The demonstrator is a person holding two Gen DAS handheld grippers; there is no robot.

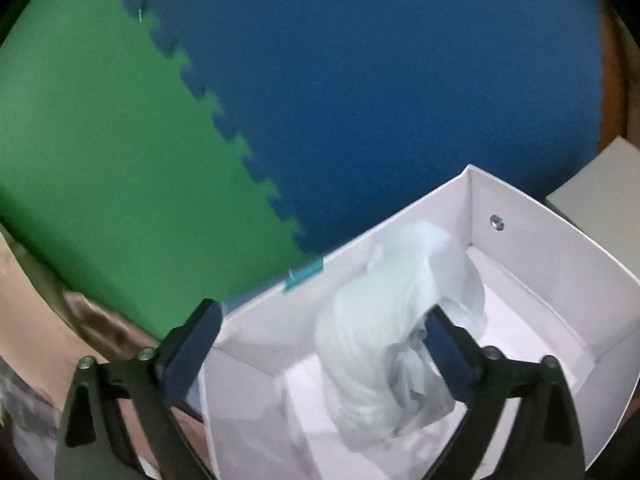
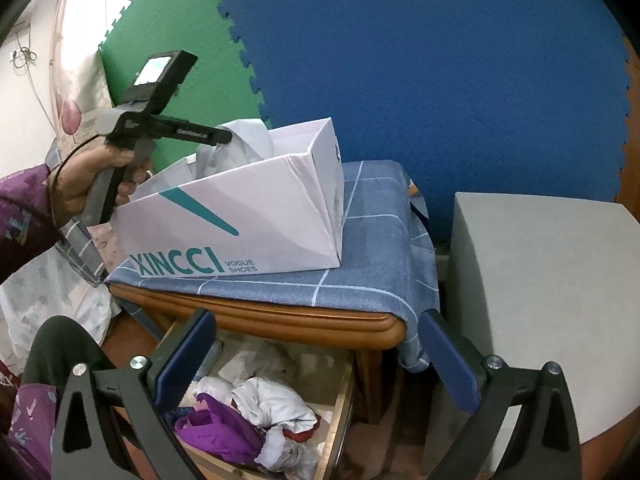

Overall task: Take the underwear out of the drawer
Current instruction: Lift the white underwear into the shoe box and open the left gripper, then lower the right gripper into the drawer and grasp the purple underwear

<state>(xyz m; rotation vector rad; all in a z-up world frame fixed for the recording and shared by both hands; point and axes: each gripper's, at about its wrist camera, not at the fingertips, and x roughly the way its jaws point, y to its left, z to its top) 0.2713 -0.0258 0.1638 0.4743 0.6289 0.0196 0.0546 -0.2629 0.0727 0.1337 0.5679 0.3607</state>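
A pale white underwear piece [image 1: 380, 340] lies crumpled inside a white shoe box [image 1: 540, 248]. My left gripper [image 1: 320, 320] hangs over it, open wide; the cloth lies loose between the fingers, brushing the right finger [image 1: 444, 336]. In the right wrist view the same box [image 2: 240, 216], printed XINCCI, stands on the nightstand, with a hand holding the left gripper [image 2: 224, 138] over the cloth [image 2: 244, 140] that pokes above its rim. My right gripper [image 2: 318, 340] is open and holds nothing above the open drawer [image 2: 340, 412], where white [image 2: 276, 400] and purple garments [image 2: 216, 432] lie bunched.
The box rests on a blue checked cloth [image 2: 380, 240] covering the wooden nightstand top [image 2: 280, 320]. A grey cabinet [image 2: 540, 280] stands close on the right. Green and blue foam mats [image 2: 400, 60] cover the wall behind. A sleeve and knee fill the left edge.
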